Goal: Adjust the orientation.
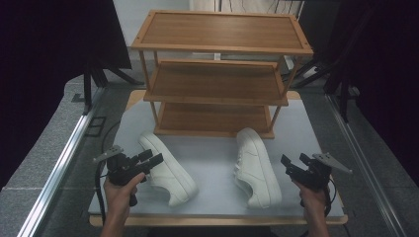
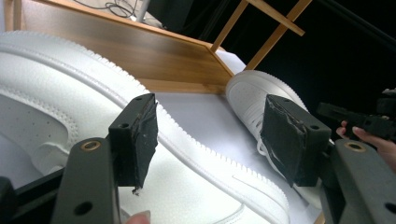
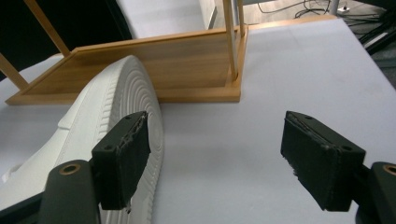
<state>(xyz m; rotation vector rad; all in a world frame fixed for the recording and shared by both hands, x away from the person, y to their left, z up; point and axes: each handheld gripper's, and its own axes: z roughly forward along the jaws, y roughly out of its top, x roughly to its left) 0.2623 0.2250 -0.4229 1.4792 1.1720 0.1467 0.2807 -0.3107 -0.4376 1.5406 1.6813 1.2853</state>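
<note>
Sneakers lie on the tabletop [image 1: 217, 163] before the rack [image 1: 217, 98]: left shoe [image 1: 168, 170] by the left gripper [image 1: 150, 159], right shoe [image 1: 254, 165] beside the right gripper [image 1: 292, 161]. Both sets of fingers gape wide, holding nothing, with bare tabletop between the shoes. The right gripper view reveals the right shoe's ribbed sole [image 3: 133, 98].

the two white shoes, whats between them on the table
Nothing: in the high view, only bare grey table separates the left shoe from the right shoe. The wooden rack stands behind both.

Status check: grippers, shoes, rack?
Left gripper open beside left shoe. Right gripper open, clear of right shoe. Nothing held. Rack shelves bare, path clear.
</note>
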